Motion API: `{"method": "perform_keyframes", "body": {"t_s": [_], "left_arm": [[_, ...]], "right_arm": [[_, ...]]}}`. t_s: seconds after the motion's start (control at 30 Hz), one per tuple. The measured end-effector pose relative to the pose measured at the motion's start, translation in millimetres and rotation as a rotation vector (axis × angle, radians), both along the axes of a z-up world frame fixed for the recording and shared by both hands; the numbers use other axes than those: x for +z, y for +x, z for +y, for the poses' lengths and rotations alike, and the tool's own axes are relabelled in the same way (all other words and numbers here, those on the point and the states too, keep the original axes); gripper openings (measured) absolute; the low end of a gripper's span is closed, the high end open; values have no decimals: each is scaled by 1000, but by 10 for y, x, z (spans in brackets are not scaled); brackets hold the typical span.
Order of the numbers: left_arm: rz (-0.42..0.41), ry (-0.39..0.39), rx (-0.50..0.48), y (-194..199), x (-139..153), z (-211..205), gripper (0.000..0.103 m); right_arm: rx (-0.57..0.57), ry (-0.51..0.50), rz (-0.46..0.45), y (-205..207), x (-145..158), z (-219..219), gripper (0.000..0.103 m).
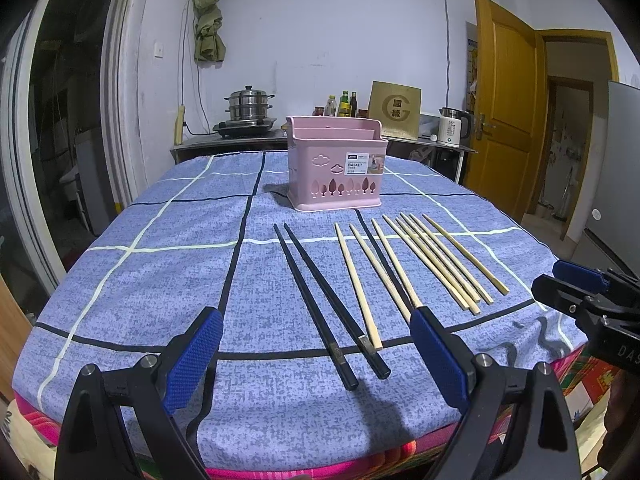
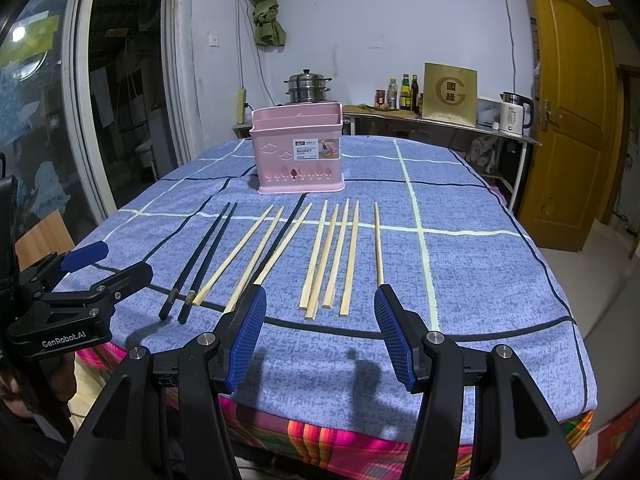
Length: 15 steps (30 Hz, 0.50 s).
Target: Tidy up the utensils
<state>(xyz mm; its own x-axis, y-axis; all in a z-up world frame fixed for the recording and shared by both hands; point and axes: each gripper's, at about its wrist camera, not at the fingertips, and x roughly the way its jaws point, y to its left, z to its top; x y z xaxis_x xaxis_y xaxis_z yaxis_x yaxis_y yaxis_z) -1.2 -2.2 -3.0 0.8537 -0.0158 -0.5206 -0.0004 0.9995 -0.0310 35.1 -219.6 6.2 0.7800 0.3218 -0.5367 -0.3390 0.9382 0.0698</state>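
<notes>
Both the left gripper (image 1: 316,344) and right gripper (image 2: 320,334) hover spread and empty near the table edge. Thin, stiff, light bamboo chopsticks (image 2: 332,256) and slick black chopsticks (image 1: 320,296) lie before the far pink plastic basket (image 1: 336,168); I'd pinch mid-shaft.

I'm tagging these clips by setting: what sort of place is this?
Likely a home kitchen or dining room: a steamer pot on a stove, sauce bottles and a kettle on the counter behind a cloth-covered table.

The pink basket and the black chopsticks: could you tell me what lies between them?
Only bare blue checked tablecloth separates the pink basket from the black chopsticks, in both wrist views.
</notes>
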Motion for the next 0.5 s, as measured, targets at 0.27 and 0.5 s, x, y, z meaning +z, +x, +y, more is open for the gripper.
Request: {"method": "perform_keyframes", "body": {"t_s": [0.27, 0.5], "left_arm": [[1, -2, 0, 5, 4, 11, 95], [2, -3, -1, 8, 11, 8, 95]], "right_arm": [[0, -1, 0, -7, 15, 5, 57], [0, -2, 0, -6, 17, 10, 57]]}}
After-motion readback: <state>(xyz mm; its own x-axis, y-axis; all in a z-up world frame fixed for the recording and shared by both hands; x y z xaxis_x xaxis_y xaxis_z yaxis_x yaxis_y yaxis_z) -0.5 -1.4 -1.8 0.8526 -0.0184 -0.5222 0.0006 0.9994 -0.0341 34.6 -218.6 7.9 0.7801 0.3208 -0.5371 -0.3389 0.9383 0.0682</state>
